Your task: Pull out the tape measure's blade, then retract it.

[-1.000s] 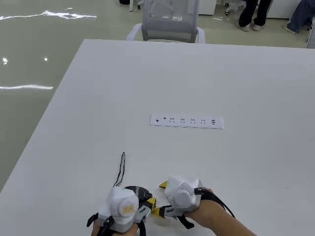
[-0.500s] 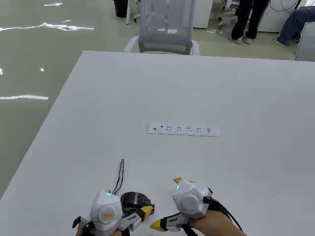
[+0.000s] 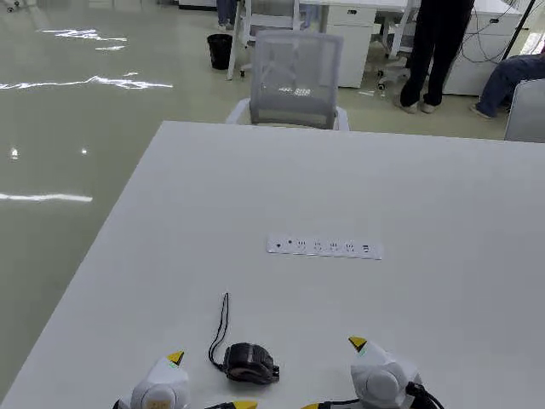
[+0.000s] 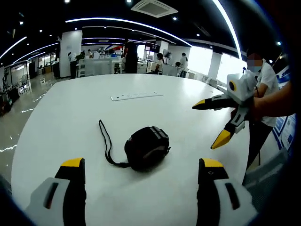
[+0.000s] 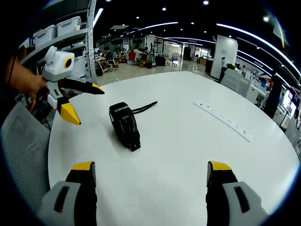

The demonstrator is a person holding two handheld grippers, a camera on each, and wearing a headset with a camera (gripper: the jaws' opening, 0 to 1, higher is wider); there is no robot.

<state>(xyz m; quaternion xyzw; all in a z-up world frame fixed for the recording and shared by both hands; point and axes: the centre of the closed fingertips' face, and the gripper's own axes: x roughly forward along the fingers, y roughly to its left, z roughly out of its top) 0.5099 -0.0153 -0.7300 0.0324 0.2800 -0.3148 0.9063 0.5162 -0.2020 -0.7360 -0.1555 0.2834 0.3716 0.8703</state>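
Left gripper view: wide-open, empty right hand-held gripper (image 4: 209, 123) beyond untouched tape measure (image 4: 146, 149); left hand-held gripper (image 4: 142, 163) likewise.

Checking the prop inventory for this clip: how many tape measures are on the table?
1. The black tape measure lies on the white table near its front edge, between the left gripper and right gripper, both open, touching neither. Nothing could hide another.

Bright, even light is thrown by long white ceiling strip lights (image 4: 229, 26), and streaks of glare are mirrored on the glossy pale-green floor (image 3: 85, 85). Straight lines are bent strongly at the edges of both gripper views.
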